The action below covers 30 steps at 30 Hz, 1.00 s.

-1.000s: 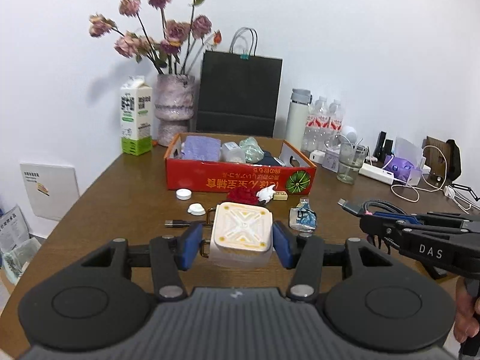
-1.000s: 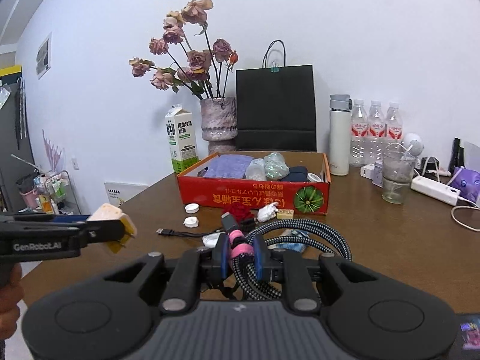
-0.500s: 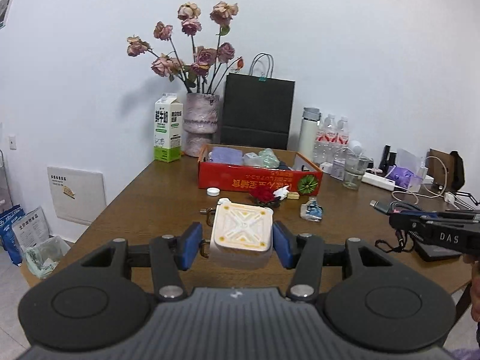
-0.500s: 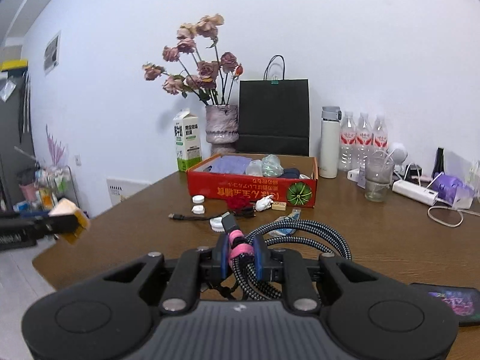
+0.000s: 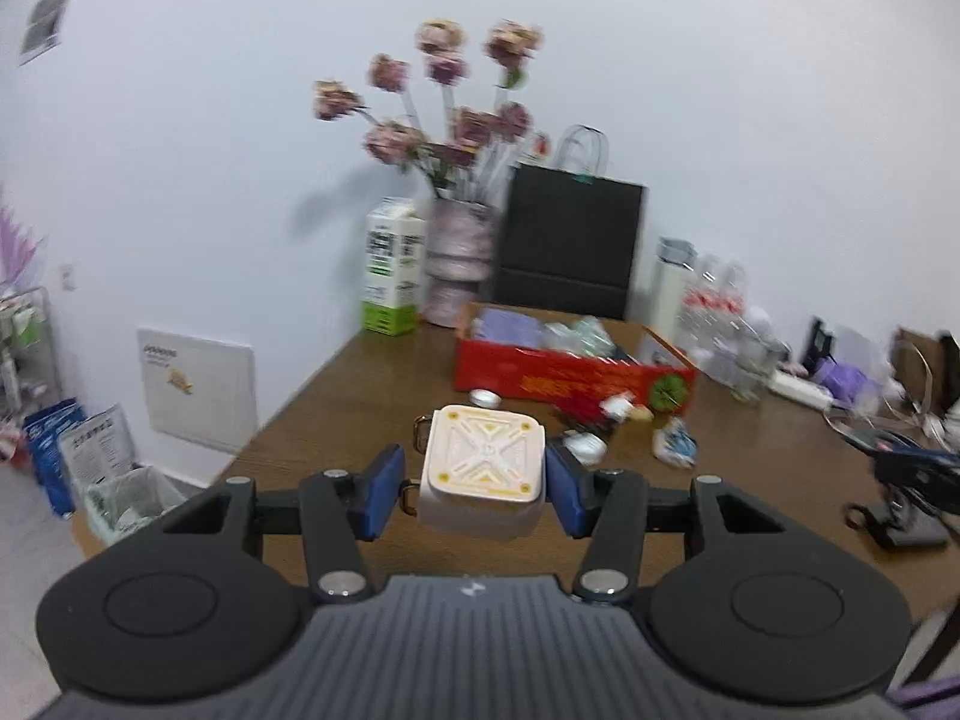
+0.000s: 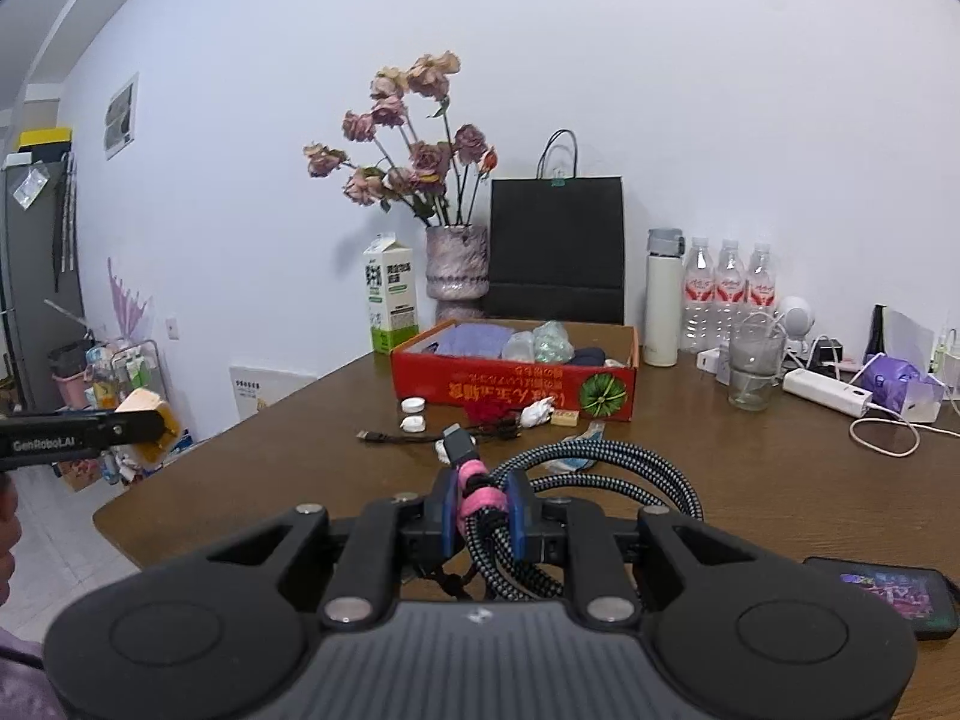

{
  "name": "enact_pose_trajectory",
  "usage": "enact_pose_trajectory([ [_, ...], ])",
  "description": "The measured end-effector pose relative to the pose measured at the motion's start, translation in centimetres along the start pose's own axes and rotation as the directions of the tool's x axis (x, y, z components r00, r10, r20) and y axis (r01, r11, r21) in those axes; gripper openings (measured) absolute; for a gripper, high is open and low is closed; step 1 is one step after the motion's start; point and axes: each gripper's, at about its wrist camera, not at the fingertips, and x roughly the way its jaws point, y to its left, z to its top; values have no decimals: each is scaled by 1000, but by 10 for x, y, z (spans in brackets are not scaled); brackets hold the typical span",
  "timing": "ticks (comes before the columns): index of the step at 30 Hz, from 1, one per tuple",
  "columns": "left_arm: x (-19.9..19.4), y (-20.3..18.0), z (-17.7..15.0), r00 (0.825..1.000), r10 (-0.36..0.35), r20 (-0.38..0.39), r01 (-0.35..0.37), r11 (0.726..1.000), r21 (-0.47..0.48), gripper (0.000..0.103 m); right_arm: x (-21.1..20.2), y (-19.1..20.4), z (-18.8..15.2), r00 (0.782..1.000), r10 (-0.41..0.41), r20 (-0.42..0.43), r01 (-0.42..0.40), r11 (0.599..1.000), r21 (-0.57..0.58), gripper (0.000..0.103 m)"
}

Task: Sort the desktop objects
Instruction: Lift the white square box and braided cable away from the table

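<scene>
My left gripper (image 5: 477,495) is shut on a cream square block with an X pattern (image 5: 486,456), held in the air before the table's near left corner. In the right wrist view the same gripper (image 6: 144,420) shows at the left edge with the cream block (image 6: 141,405). My right gripper (image 6: 485,510) is shut on a coiled braided cable (image 6: 600,462) bound with a pink strap (image 6: 477,495). A red cardboard box (image 6: 510,387) with several items inside stands mid-table. In front of it lie white caps (image 6: 413,405), a black USB lead (image 6: 390,437), a red item (image 6: 486,411) and a blue-white packet (image 6: 591,435).
Along the back wall stand a milk carton (image 6: 390,300), a vase of dried flowers (image 6: 456,264), a black paper bag (image 6: 555,246), a white flask (image 6: 663,300) and water bottles (image 6: 729,285). A glass (image 6: 753,369), a power strip (image 6: 828,393) and a phone (image 6: 882,594) sit at the right.
Both grippers have drawn back from the table with their loads still held. The table's near edge and the floor have come into view, and the left view is now blurred.
</scene>
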Motion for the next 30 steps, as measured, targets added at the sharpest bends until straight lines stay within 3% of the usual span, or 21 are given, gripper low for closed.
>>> enact_pose_trajectory([
  [4, -3, 29, 6, 996, 84, 16, -83, 994, -71, 52, -6, -5, 8, 1000, -26, 16, 26, 1000, 7, 16],
  [9, -1, 49, 9, 988, 156, 1, -155, 984, -82, 52, -19, -15, 11, 997, -73, 30, 72, 997, 35, 16],
  [19, 22, 35, 10, 982, 176, -68, -178, 984, -22, 52, -31, -29, 12, 992, -102, 70, 98, 994, 57, 16],
  [23, 51, 11, 13, 991, 95, -99, -95, 995, 0, 52, -11, -44, 12, 994, -103, 39, 98, 988, 122, 16],
  [30, 116, -38, 23, 988, -59, -144, 67, 997, 50, 52, 66, -50, 23, 997, -46, -63, 51, 995, 85, 16],
])
